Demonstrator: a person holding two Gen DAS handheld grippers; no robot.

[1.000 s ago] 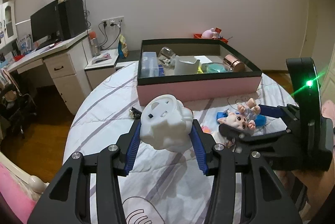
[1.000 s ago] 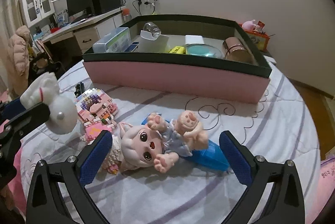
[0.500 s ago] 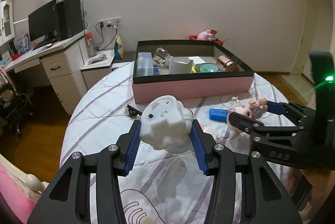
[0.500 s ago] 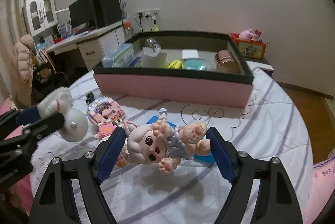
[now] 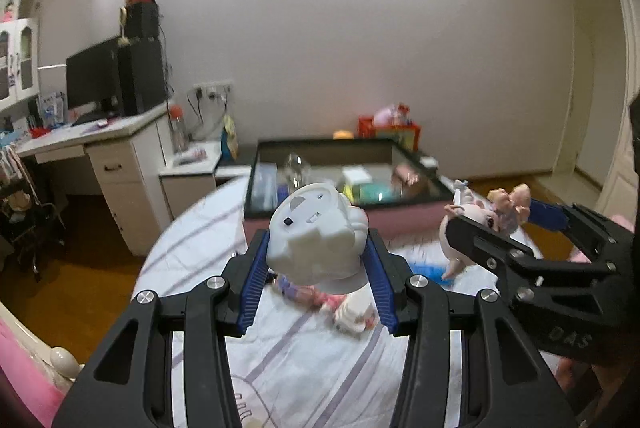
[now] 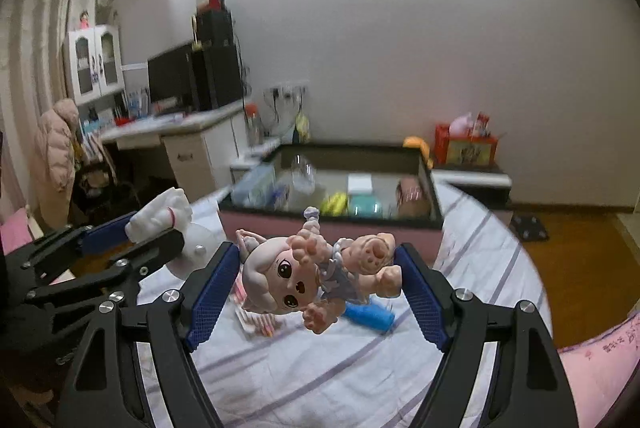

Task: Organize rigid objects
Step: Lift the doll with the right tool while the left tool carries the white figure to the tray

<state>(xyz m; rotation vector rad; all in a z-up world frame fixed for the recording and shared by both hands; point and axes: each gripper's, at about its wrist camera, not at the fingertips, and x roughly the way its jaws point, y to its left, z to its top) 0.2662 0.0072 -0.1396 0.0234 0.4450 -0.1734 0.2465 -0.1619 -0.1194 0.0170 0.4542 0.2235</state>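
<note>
My left gripper is shut on a white cloud-shaped toy and holds it high above the bed. My right gripper is shut on a pink doll and holds it in the air; the doll also shows in the left wrist view. The white toy shows at the left in the right wrist view. The pink storage box with a dark rim lies ahead on the bed and holds several items.
A blue object and a pink block toy lie on the striped bedsheet below the grippers. A desk with a monitor stands at the left. A red box stands behind the storage box.
Both grippers have risen well above the bed with their toys. The right gripper closed on the doll and lifted it off the blue object. The box now looks lower and farther.
</note>
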